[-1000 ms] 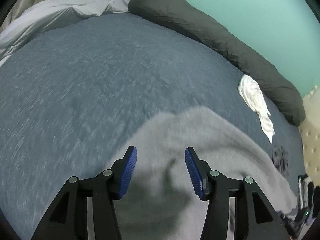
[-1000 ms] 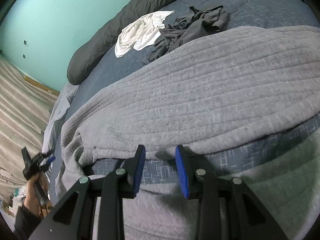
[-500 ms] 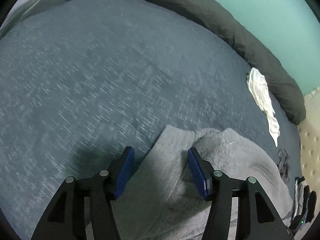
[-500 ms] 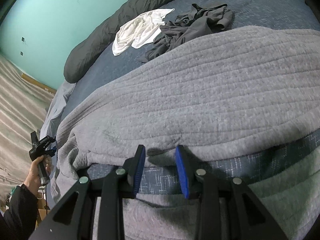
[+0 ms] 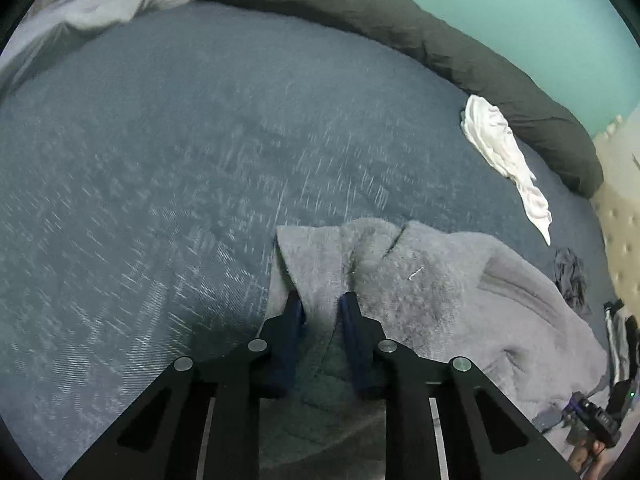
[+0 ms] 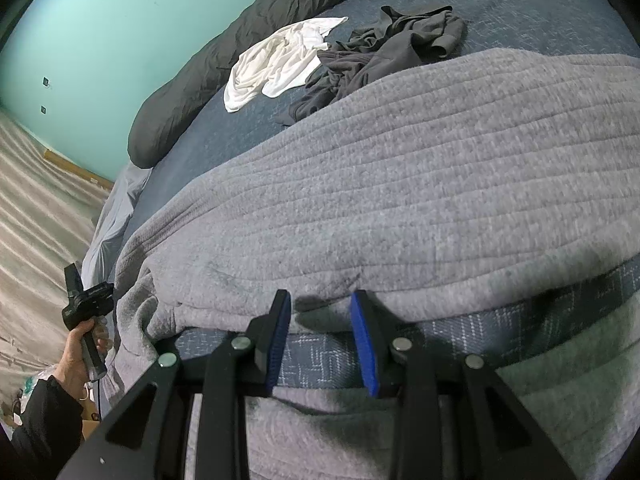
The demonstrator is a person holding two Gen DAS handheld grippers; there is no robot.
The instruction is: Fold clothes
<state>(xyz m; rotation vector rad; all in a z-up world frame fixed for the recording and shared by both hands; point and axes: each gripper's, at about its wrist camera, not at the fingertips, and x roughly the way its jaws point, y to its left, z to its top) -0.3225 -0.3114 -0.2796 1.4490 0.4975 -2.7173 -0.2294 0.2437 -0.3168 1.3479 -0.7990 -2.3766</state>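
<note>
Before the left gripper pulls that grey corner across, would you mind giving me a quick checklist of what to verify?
1. Left gripper closed on the grey garment: ok, fabric sits between the pads.
2. Grip holds one layer only: cannot tell, the corner is folded over itself.
3. Right gripper holding the garment's near edge: not ok, it is open with the edge just ahead of the fingers.
4. Bed left of the corner free of other clothes: ok.
5. White shirt and dark clothes clear of the fold: cannot tell, the dark pile meets the garment's far edge.
</note>
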